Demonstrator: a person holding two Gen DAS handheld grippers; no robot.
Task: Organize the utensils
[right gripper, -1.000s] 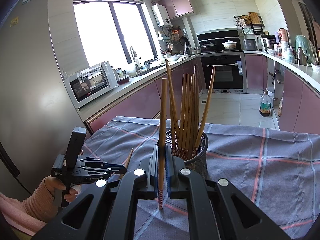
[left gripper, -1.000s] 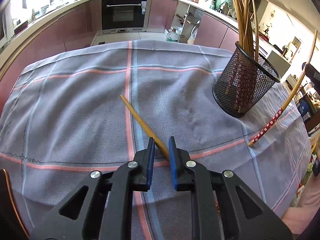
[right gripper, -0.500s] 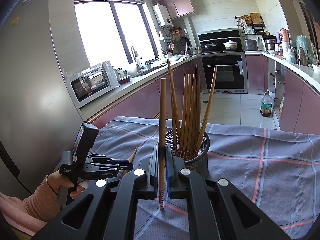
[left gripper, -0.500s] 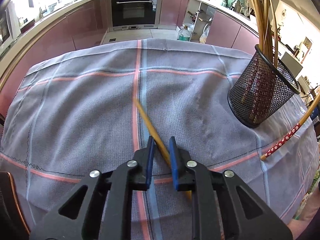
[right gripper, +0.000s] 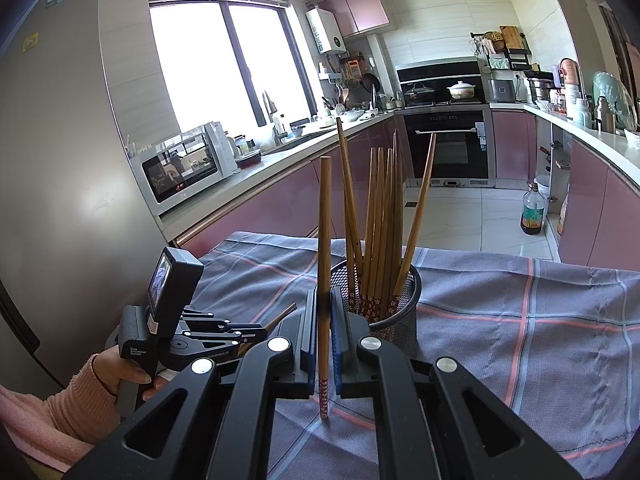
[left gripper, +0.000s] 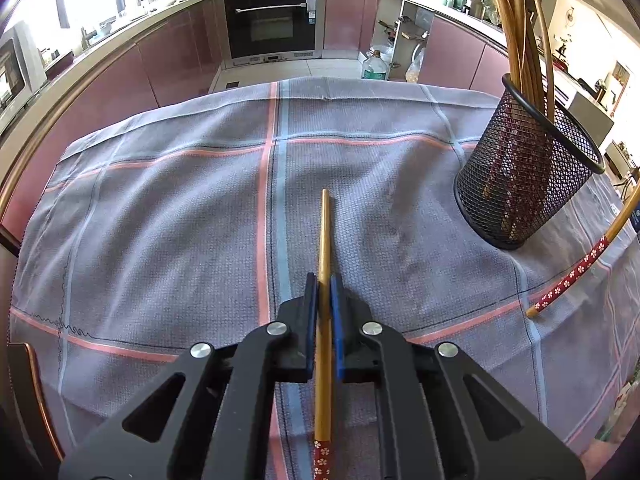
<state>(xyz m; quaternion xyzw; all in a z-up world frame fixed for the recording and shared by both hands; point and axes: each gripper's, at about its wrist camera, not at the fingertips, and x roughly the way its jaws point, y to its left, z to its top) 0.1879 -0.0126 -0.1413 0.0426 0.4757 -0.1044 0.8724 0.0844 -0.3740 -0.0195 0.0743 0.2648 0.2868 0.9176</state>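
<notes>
My left gripper point(left gripper: 324, 280) is shut on a wooden chopstick point(left gripper: 323, 236) that points forward over the cloth, its red flowered end point(left gripper: 321, 460) toward me. My right gripper point(right gripper: 324, 294) is shut on a second chopstick point(right gripper: 324, 216), held upright with its red flowered end point(right gripper: 323, 396) touching the cloth; this chopstick also shows at the right of the left wrist view point(left gripper: 576, 272). A black mesh holder point(left gripper: 520, 184) with several chopsticks stands at the right, just behind the right gripper point(right gripper: 396, 312). The left gripper's body shows in the right wrist view point(right gripper: 192, 336).
A grey checked tablecloth point(left gripper: 180, 220) covers the table. A wooden chair edge point(left gripper: 28, 392) sits at the lower left. A kitchen counter, oven point(right gripper: 444, 144) and an oil bottle point(right gripper: 532, 208) on the floor lie beyond the table.
My left gripper has closed on the lying chopstick and turned it to point straight ahead. My right gripper holds its chopstick upright much as before.
</notes>
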